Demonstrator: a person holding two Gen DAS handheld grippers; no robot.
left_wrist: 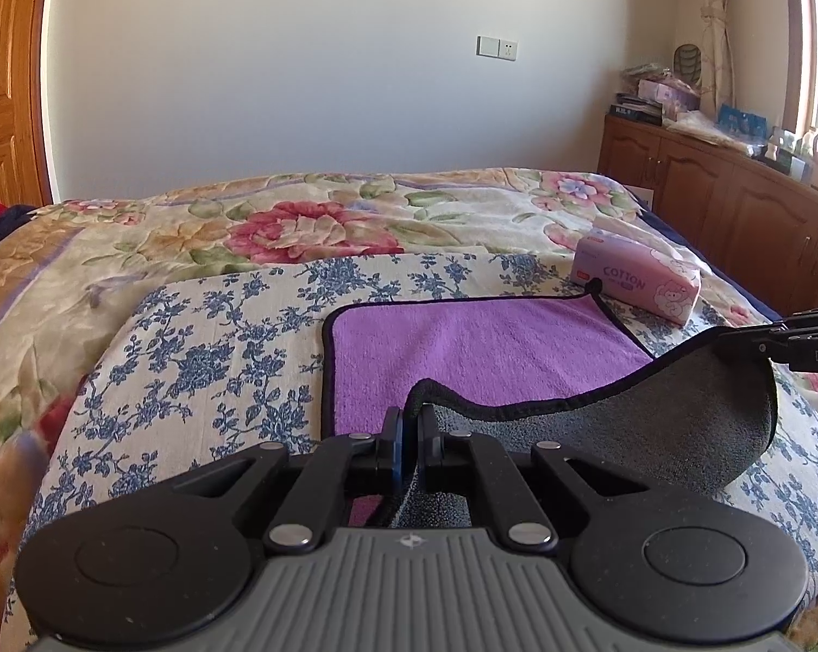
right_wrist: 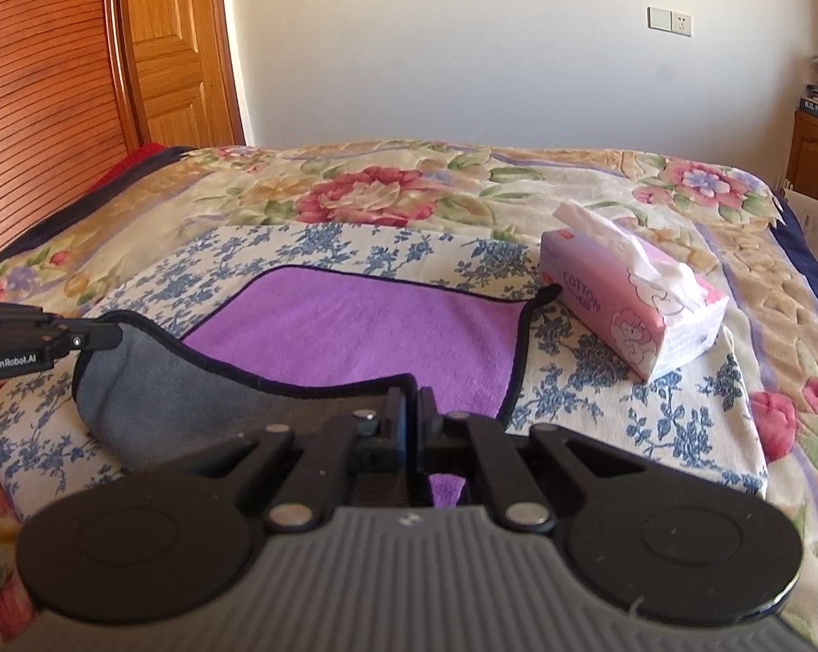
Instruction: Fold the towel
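A towel (left_wrist: pixel 463 348), purple on one face, grey on the other, with a dark hem, lies on a blue-flowered cloth (left_wrist: pixel 202 358) on the bed. Its near edge is lifted and turned over, so the grey underside (left_wrist: pixel 680 424) shows. My left gripper (left_wrist: pixel 409 424) is shut on the near left corner of the towel. My right gripper (right_wrist: pixel 414 407) is shut on the near right corner; it also shows at the right of the left wrist view (left_wrist: pixel 735 339). The towel (right_wrist: pixel 365 331) sags between the two grippers. The left gripper shows at the left of the right wrist view (right_wrist: pixel 105 338).
A pink tissue pack (right_wrist: pixel 631 304) marked COTTON lies by the towel's far right corner, touching its hanging loop. The floral bedspread (left_wrist: pixel 322 228) covers the bed. A wooden cabinet (left_wrist: pixel 735 201) with clutter stands at the right, a wooden door (right_wrist: pixel 181 54) at the left.
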